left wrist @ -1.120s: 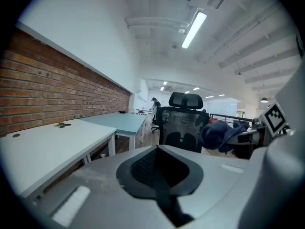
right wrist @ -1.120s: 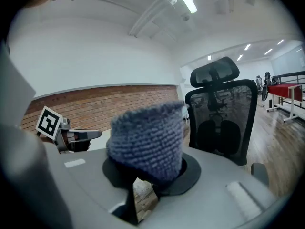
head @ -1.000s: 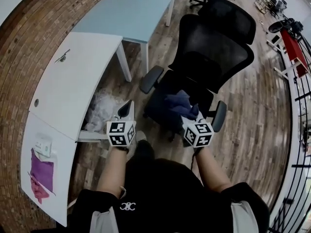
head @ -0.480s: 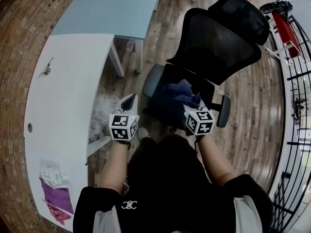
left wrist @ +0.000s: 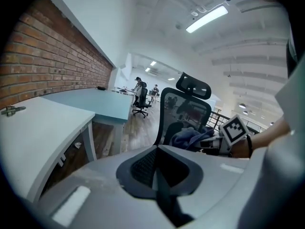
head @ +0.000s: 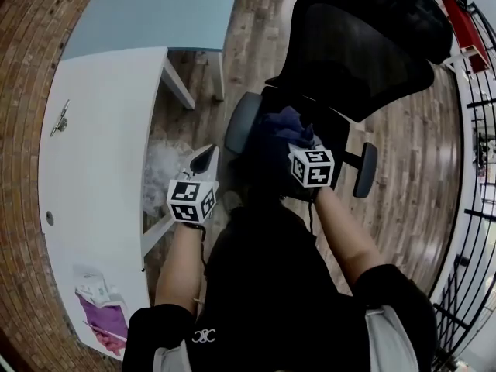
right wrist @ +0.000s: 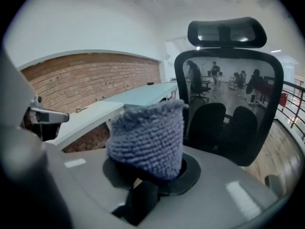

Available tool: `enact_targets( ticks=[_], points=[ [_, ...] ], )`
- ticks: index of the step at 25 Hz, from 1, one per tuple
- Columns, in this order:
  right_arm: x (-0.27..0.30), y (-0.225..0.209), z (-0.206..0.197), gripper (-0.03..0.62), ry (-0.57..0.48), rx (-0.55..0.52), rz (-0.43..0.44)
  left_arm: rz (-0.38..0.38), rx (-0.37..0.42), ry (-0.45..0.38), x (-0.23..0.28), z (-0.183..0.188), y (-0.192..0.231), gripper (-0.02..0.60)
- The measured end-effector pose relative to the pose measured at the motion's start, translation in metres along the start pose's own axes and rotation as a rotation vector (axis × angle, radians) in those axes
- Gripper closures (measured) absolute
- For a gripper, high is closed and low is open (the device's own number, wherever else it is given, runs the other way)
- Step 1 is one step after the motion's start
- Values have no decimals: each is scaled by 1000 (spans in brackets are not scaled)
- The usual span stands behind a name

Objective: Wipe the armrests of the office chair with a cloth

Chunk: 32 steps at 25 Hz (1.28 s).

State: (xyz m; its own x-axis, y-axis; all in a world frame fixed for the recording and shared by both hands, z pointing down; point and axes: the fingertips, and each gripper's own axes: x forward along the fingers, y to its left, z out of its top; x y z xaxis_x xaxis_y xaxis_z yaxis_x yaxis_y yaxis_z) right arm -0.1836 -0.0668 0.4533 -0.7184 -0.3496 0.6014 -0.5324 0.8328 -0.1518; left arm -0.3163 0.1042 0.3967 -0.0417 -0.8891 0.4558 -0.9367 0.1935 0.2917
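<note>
The office chair [head: 353, 60], black mesh with a headrest, stands just in front of the person. Neither armrest looks wiped yet, so I judge the task to be at its start, with both left to do. The left armrest [head: 240, 124] and the right armrest [head: 365, 169] are bare grey pads at the two side edges of the seat. The blue-purple knitted cloth [head: 283, 126] hangs over the seat between them, nearer the left one. I cannot tell whether it touches anything. The right gripper [head: 306, 157] has its jaws clamped on the cloth's lower edge. The left gripper [head: 204, 161] hangs off the chair's left side with its jaws pressed together and nothing between them.

The room is an open office with a wood plank floor [head: 403, 153] and a curved brick wall [head: 27, 68]. A white desk [head: 93, 153] runs along that wall and a pale blue table [head: 155, 14] stands beyond its far end. Crumpled white material [head: 160, 169] lies under the desk's inner edge. A purple item [head: 105, 320] rests at its near corner.
</note>
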Motion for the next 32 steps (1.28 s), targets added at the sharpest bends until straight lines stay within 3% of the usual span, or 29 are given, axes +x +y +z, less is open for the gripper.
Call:
enact_targets(
  ticks=[9,16,22,28,32],
  points=[
    [128,-59,-18,513,123,-28,49,97,-4,77,55,5,27,575],
    [200,-76,-26,513,188,-56,64,143,-27,135,78,-12,36,575],
    [208,-43,-50,514,244,-119,130,168,-47,168,79,-25,36,575],
    [190,-19,-74,514,276,-91,169,172,-63,196,74,-37,34,575],
    [173,4,-96,514,320,-150,230,170,-80,199,69,-45,32,575]
  ],
)
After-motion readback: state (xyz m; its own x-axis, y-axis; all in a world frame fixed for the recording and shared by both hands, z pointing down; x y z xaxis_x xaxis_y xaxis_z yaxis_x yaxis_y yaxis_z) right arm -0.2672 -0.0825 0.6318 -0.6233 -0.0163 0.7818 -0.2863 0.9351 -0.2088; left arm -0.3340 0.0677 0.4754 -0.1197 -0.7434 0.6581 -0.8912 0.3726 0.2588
